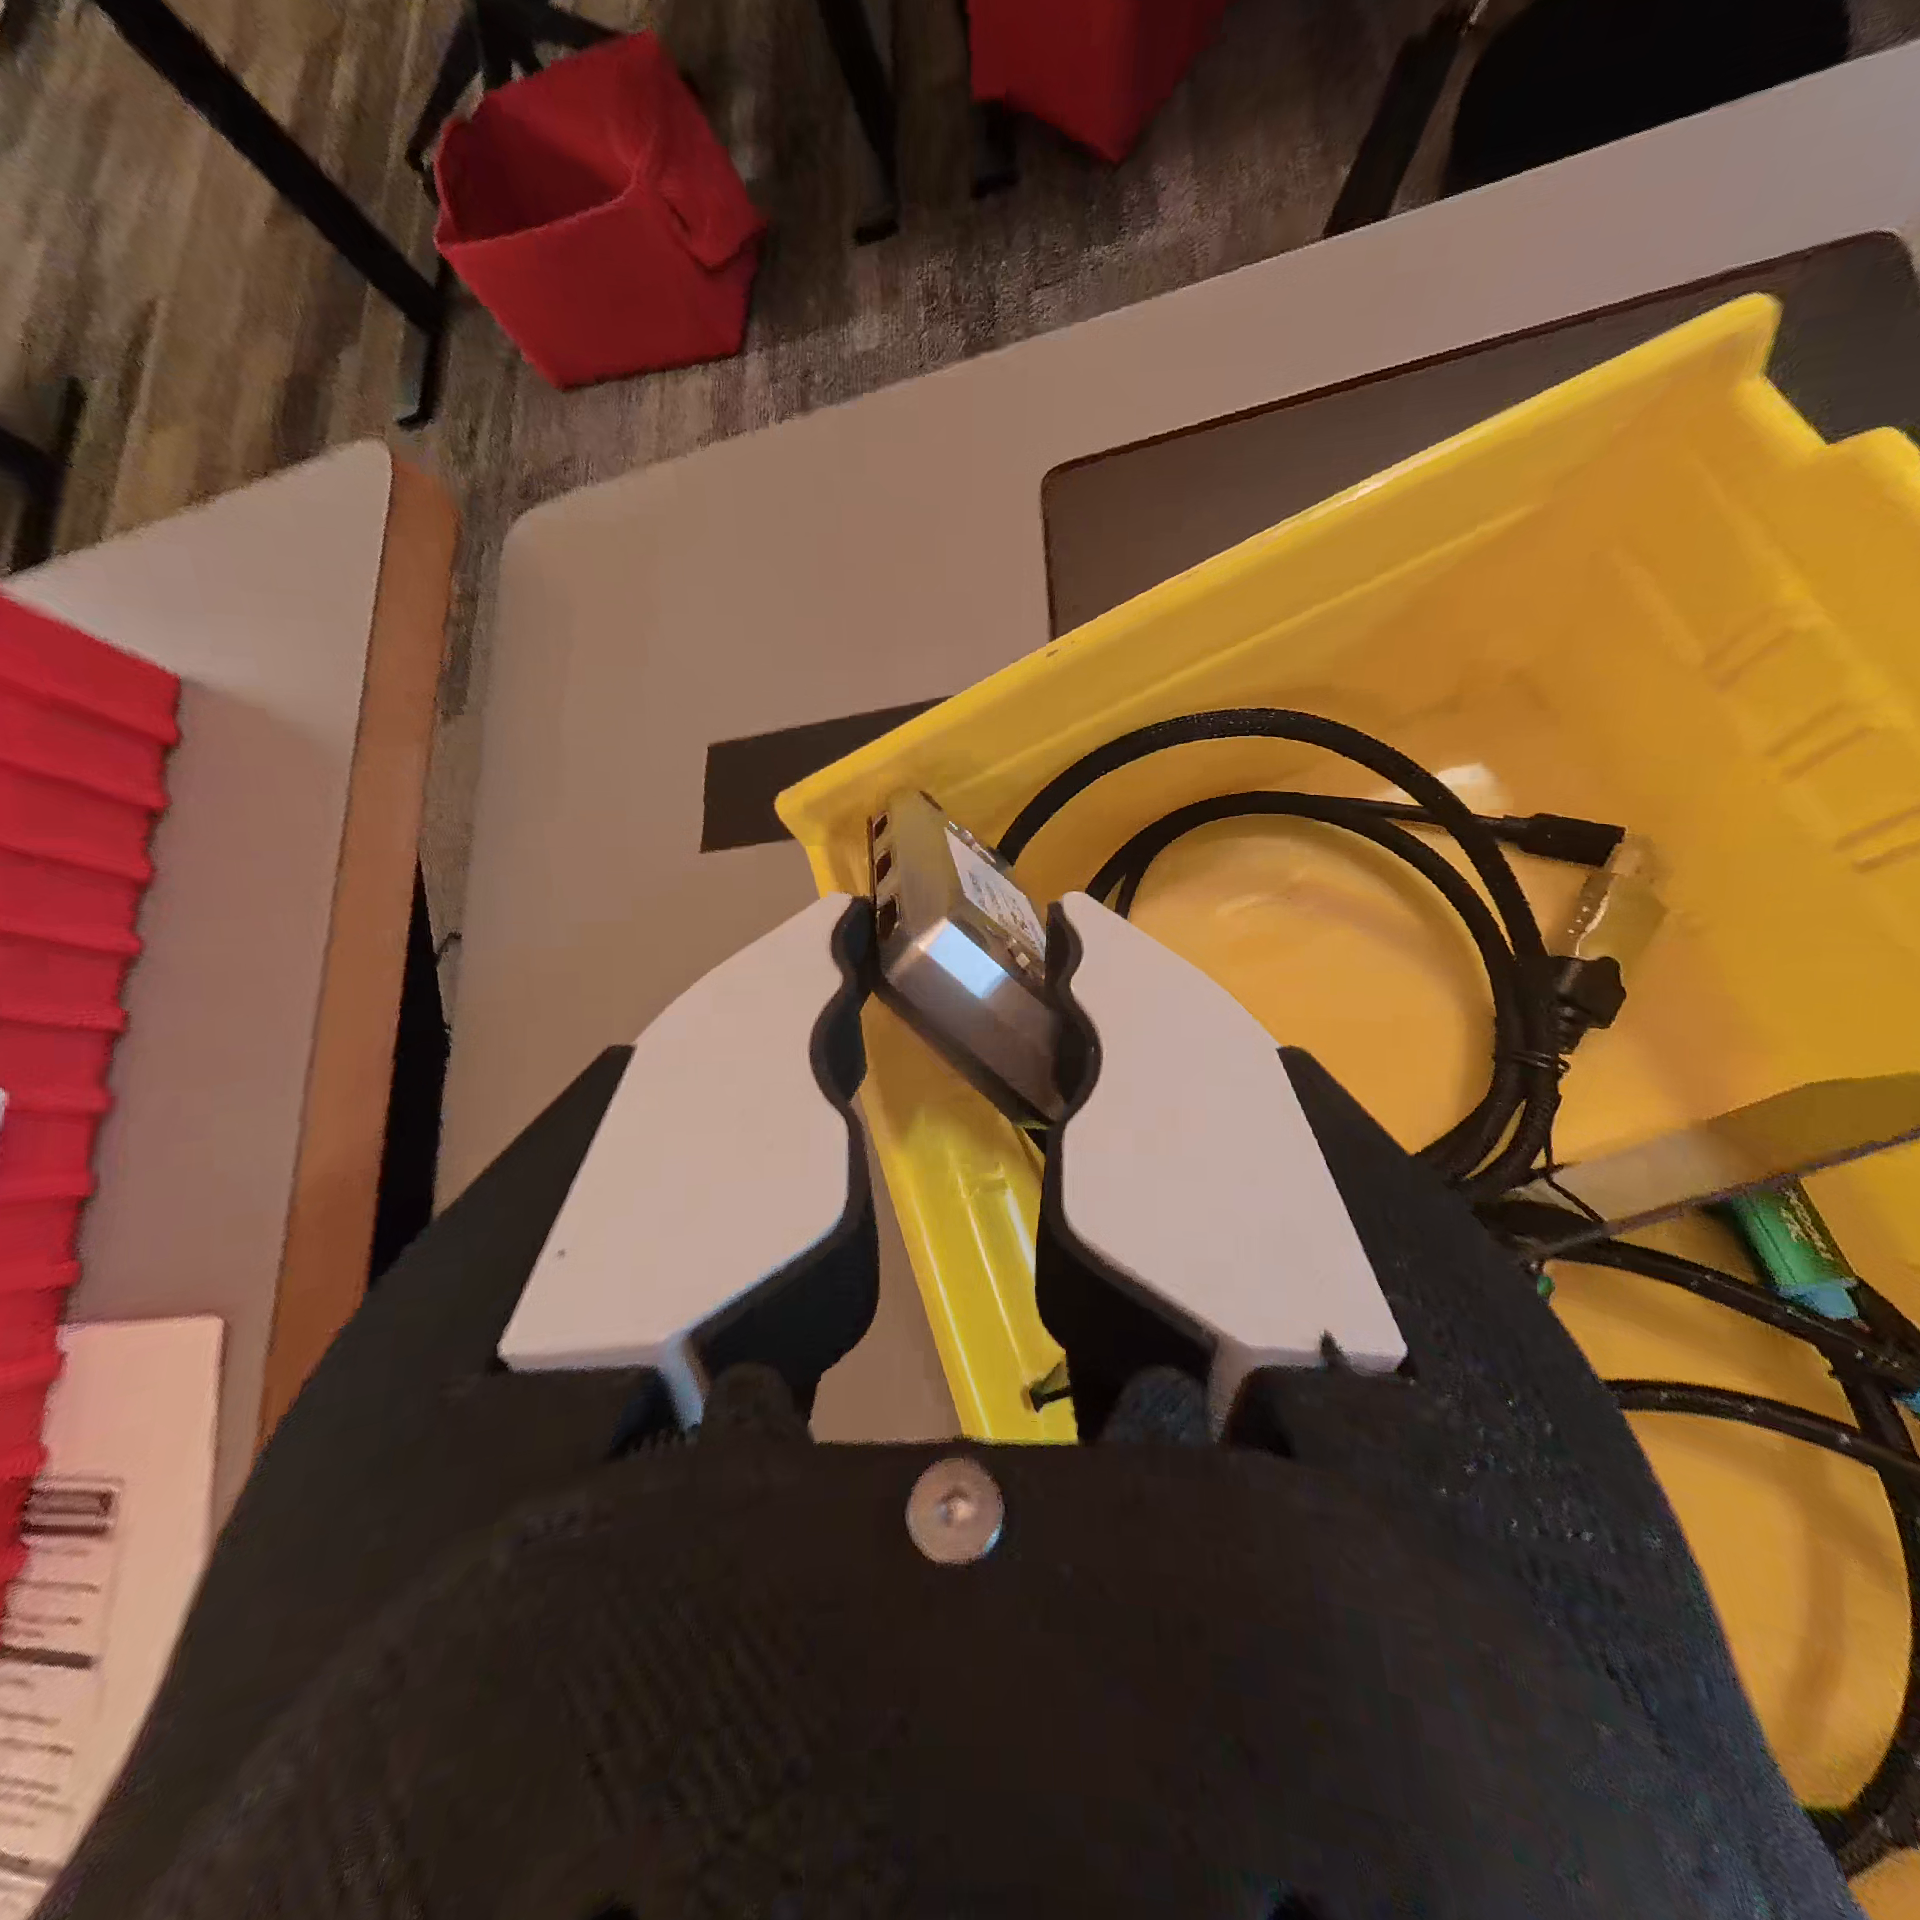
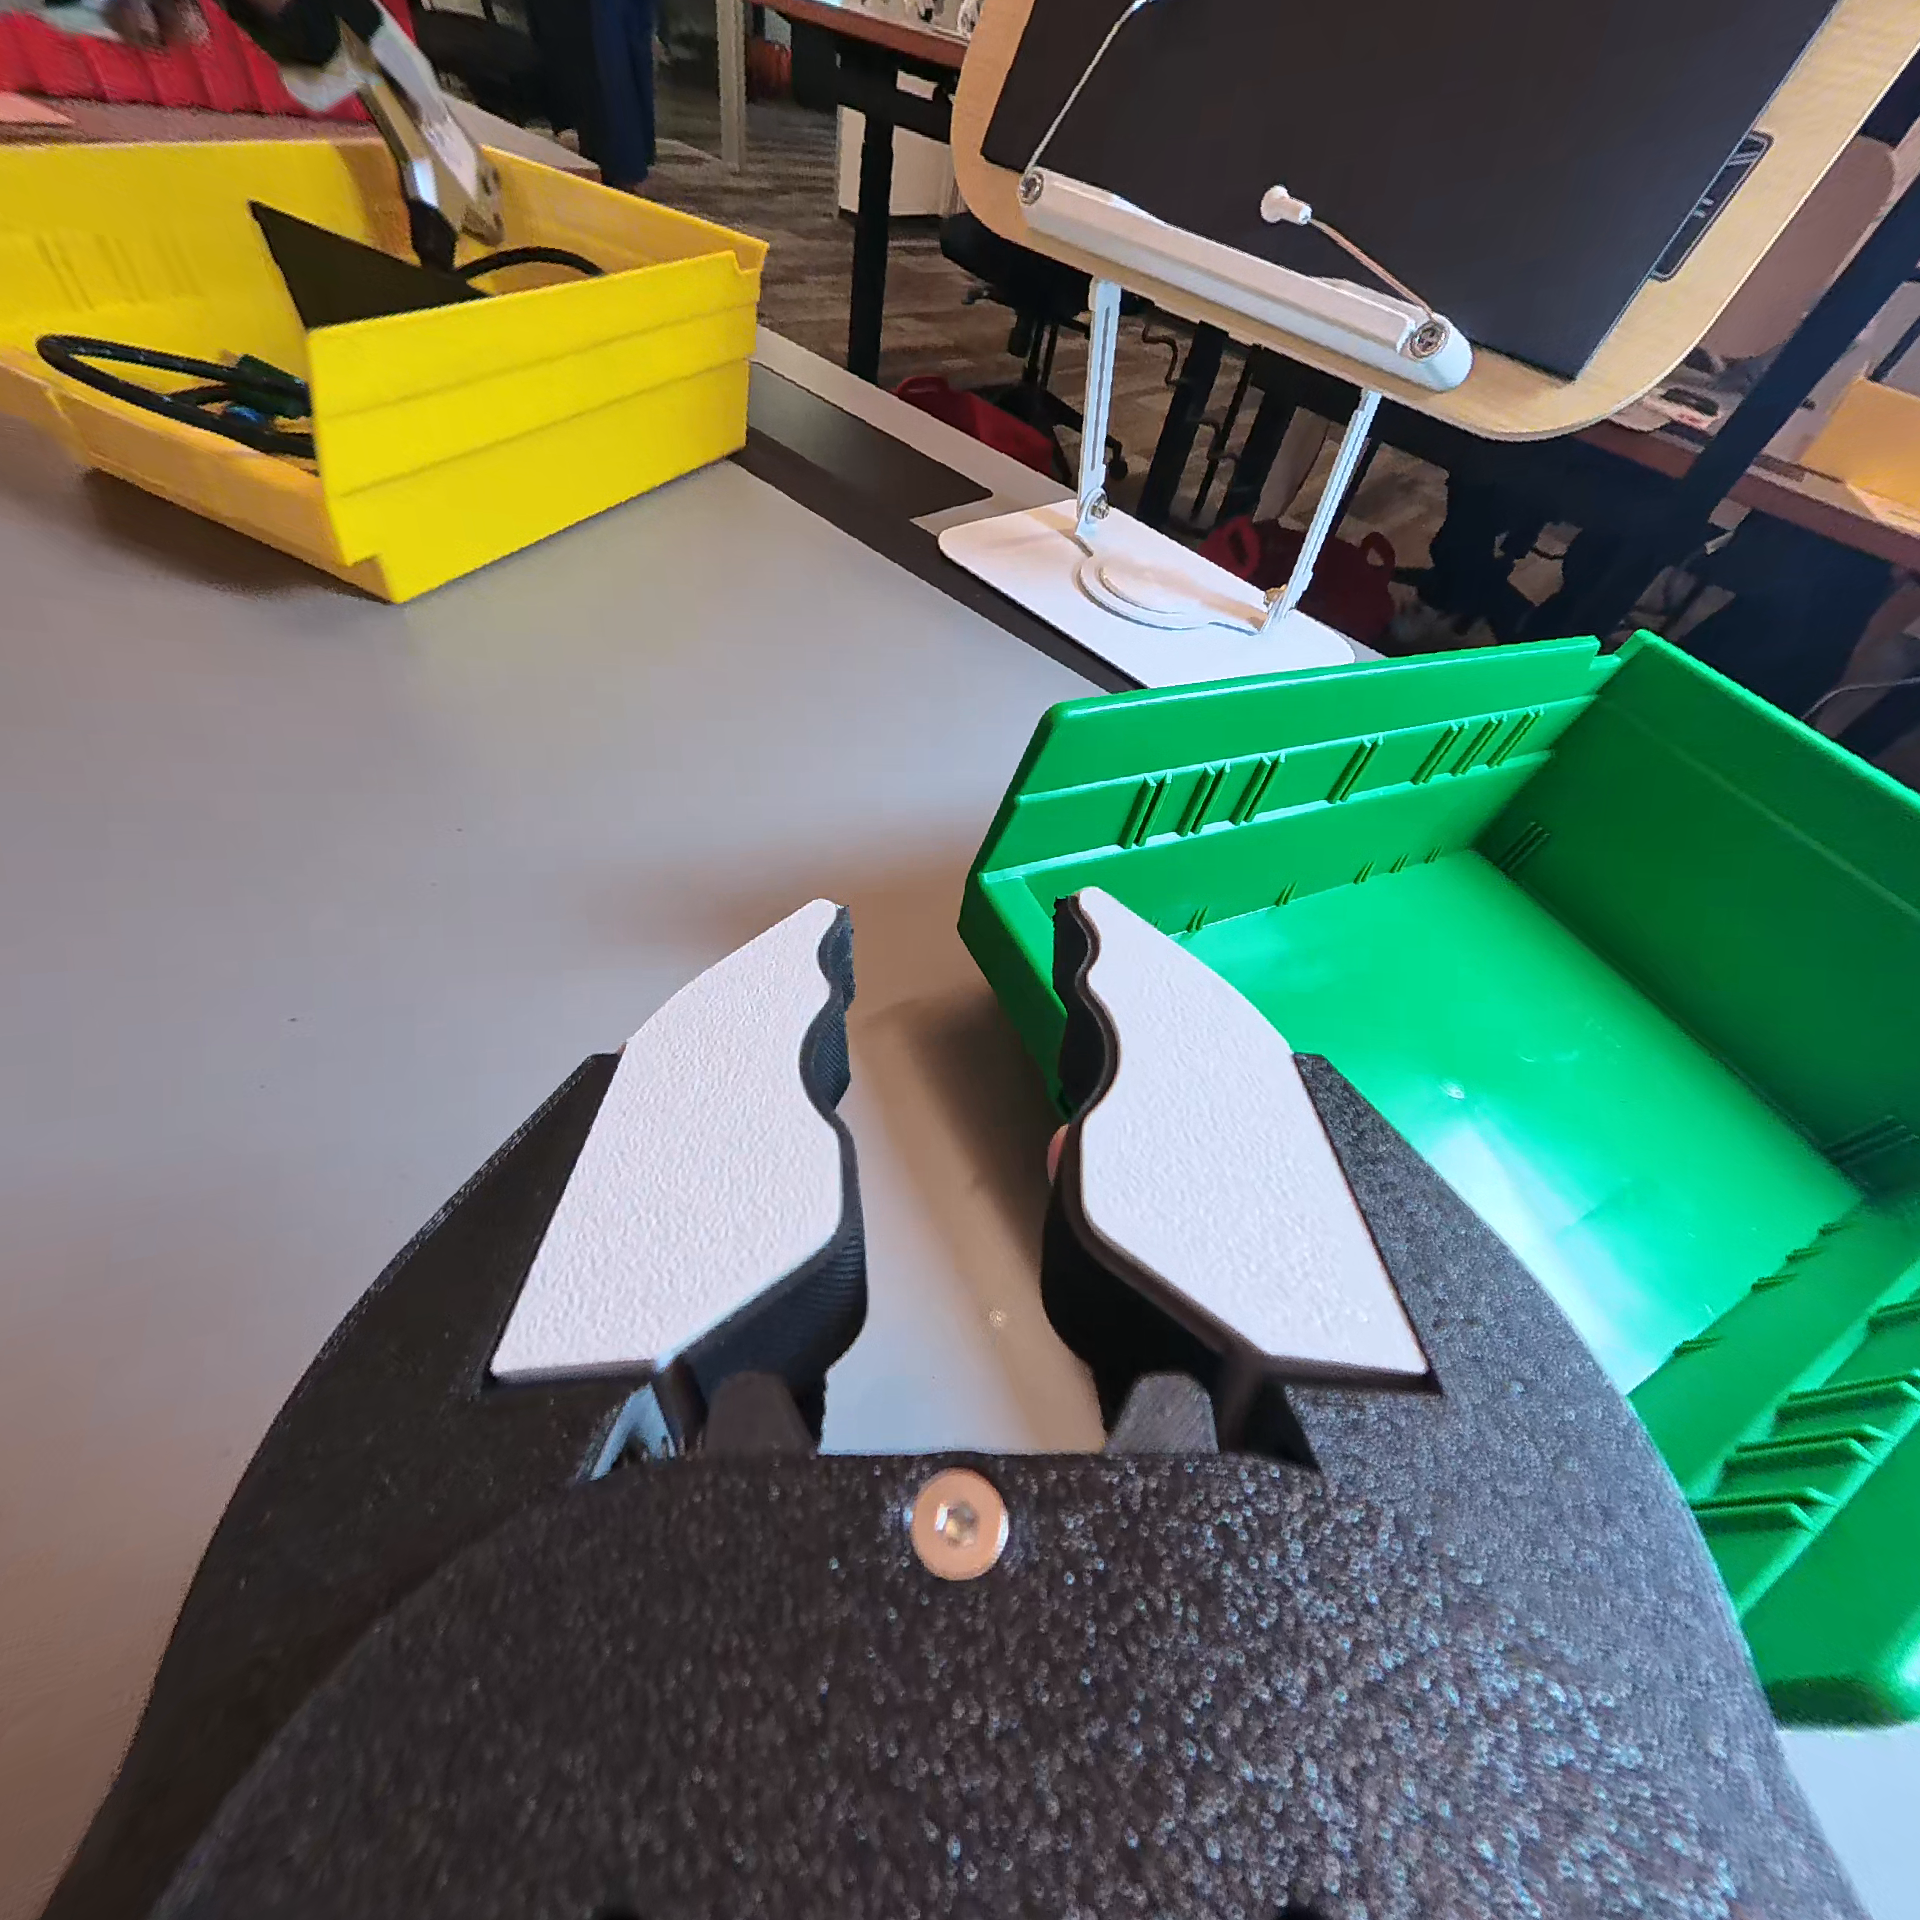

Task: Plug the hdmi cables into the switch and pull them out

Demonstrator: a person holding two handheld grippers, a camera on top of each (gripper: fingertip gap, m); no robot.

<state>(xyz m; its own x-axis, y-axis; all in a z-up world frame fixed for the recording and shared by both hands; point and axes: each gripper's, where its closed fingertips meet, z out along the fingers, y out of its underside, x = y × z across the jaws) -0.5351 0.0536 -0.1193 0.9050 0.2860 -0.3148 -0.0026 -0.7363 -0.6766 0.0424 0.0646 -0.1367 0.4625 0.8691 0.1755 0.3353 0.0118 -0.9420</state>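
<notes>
Two grippers are shown: the left gripper [image 1: 961,971], clamped on the tilted switch [image 1: 966,971] above the yellow bin [image 1: 1351,582] holding the cables [image 1: 1455,935], risks slippage, while the right gripper [image 2: 956,966] is held apart, empty.

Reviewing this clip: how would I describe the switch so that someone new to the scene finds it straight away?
Start at the yellow bin on the grey table; the left tool is shut on the switch above the bin's near corner. It is a small silver metal box with a row of dark ports along one edge, unlike the black braided cables coiled in the bin.
</notes>
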